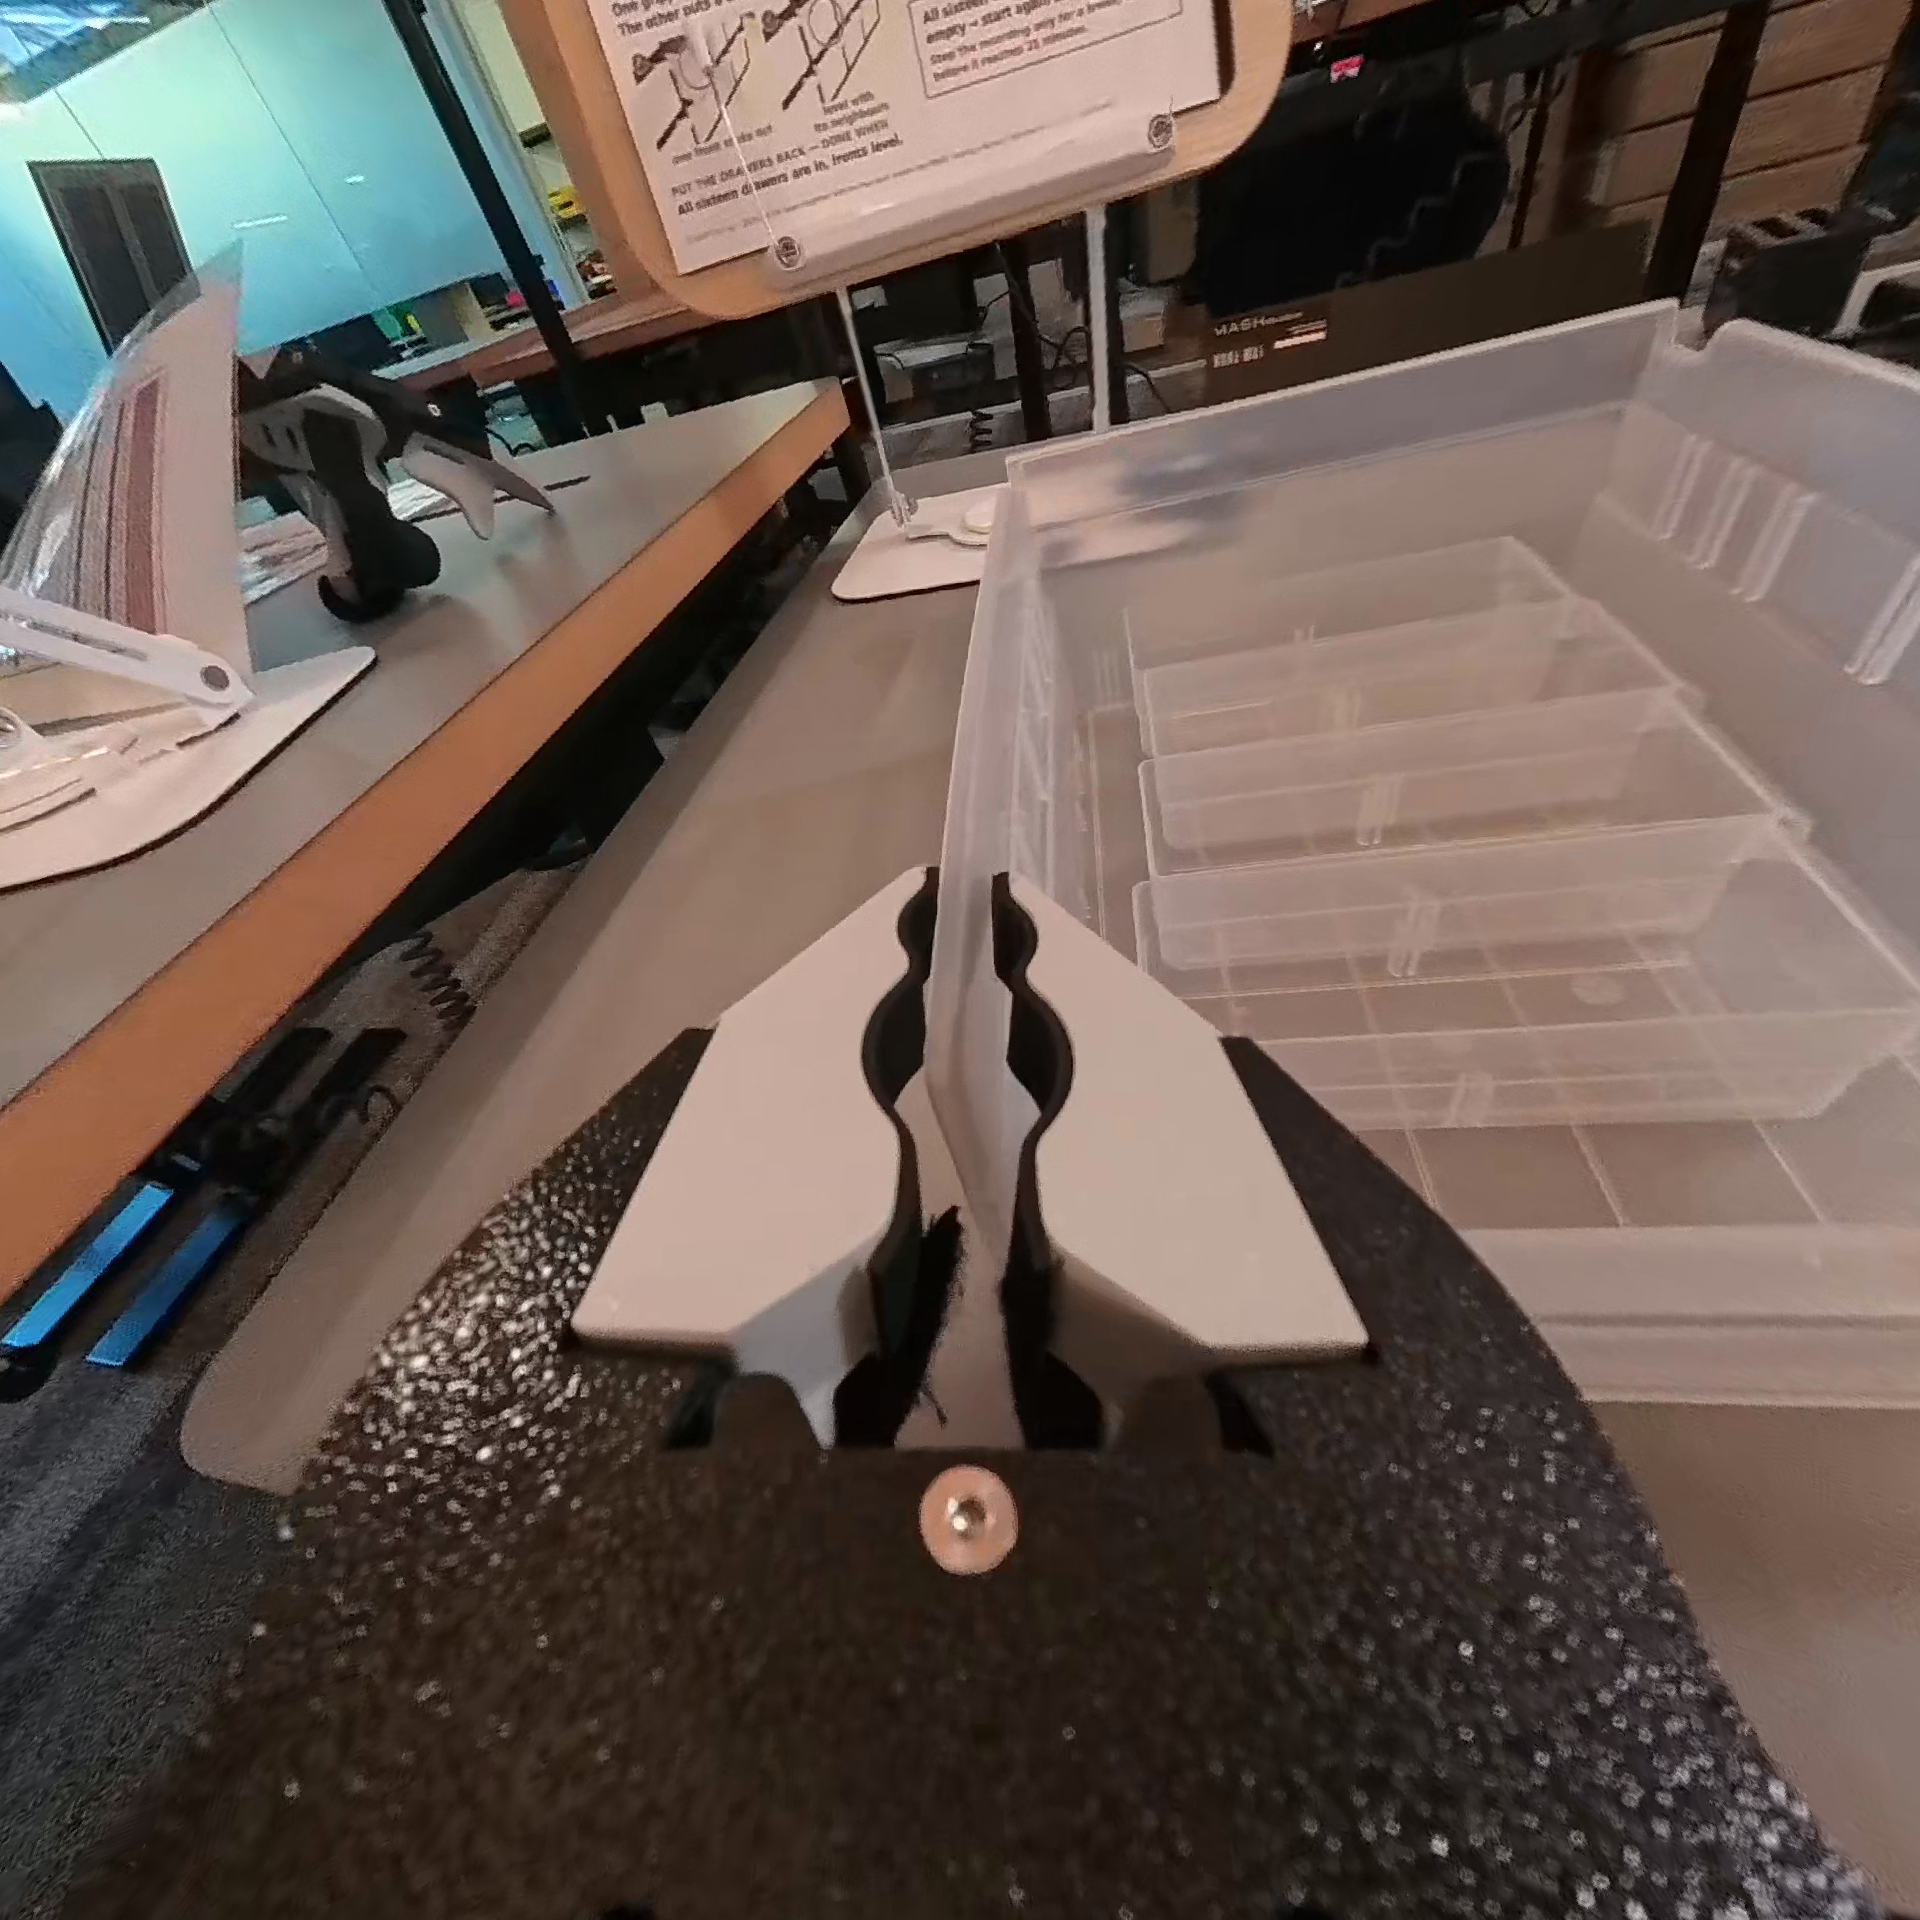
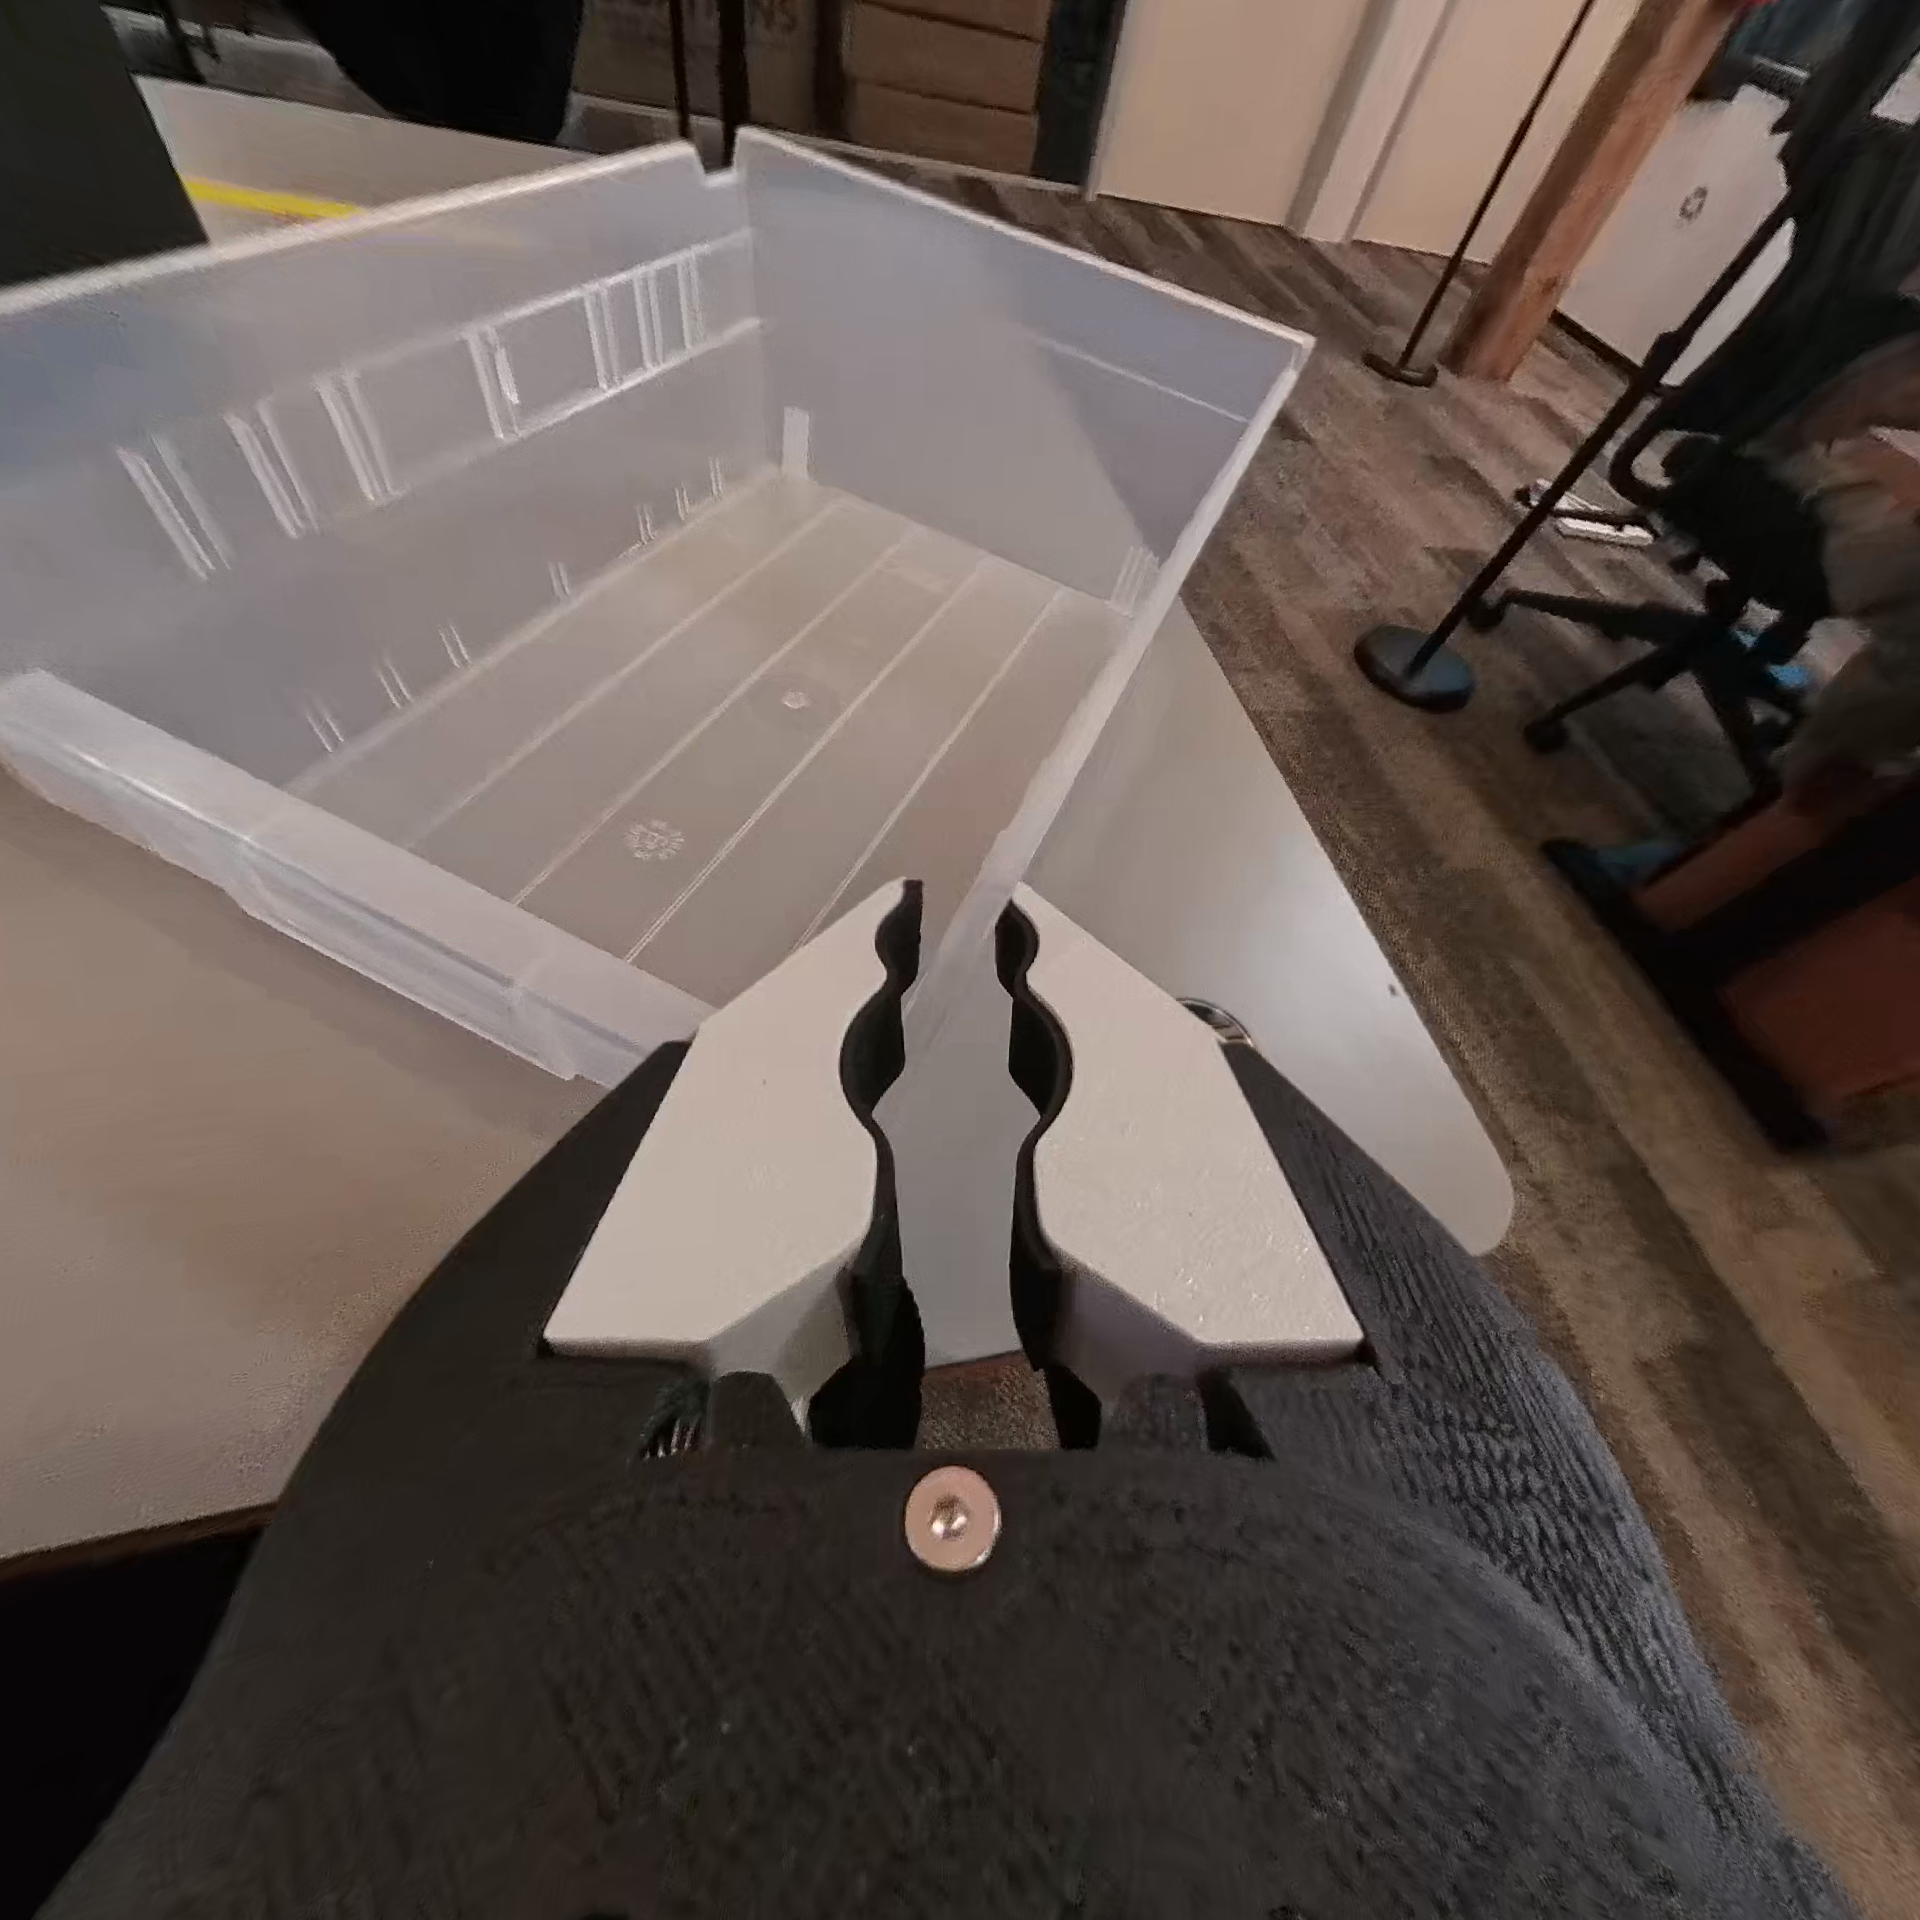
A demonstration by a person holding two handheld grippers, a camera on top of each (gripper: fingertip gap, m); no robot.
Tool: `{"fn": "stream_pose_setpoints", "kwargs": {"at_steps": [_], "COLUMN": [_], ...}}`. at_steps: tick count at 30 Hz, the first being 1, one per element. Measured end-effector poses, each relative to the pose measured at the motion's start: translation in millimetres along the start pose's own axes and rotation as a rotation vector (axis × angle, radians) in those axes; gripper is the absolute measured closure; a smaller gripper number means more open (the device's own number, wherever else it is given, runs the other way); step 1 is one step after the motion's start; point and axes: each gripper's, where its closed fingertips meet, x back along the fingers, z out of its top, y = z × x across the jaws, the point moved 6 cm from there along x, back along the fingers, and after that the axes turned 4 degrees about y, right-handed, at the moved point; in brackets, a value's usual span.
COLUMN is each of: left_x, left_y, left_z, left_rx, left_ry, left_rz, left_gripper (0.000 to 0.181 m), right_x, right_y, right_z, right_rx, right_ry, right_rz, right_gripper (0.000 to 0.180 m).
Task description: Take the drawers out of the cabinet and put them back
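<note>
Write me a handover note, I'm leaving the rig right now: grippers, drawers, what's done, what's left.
Left gripper: fingers closed on the left wall of the loaded bin.
Right gripper: fingers straddle the right wall of the empty bin; clamping unclear.
Things: several clear drawers lie in the loaded bin, on the table. Cabinet out of view.
Done: those drawers are out.
Left: putting them back; the rest can't be judged.
</note>
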Motion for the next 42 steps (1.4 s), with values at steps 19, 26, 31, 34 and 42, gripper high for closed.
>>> {"fn": "stream_pose_setpoints", "kwargs": {"at_steps": [19, 26, 31, 34, 42], "left_x": [14, 24, 14, 12, 4], "left_y": [3, 101, 155, 175, 206], "left_z": [39, 120, 122, 120, 124], "left_rx": [-0.044, -0.041, -0.052, 0.002, -0.002], "left_ry": [0.074, 0.247, 0.236, 0.249, 0.27], "left_rz": [0.119, -0.213, -0.406, -0.496, -0.574], "left_gripper": [0.125, 0.125, 0.12, 0.12, 0.117], "right_x": [68, 69, 50, 38, -9], "right_y": [-21, -167, -248, -272, -314], "right_z": [69, 104, 94, 89, 108], "right_rx": [0.013, 0.015, 0.106, 0.05, 0.193], "right_ry": [0.591, 0.796, 0.706, 0.67, 0.761], "right_rz": [-0.175, 0.277, 0.579, 0.695, 0.571], "right_gripper": [0.125, 0.122, 0.121, 0.121, 0.112]}}
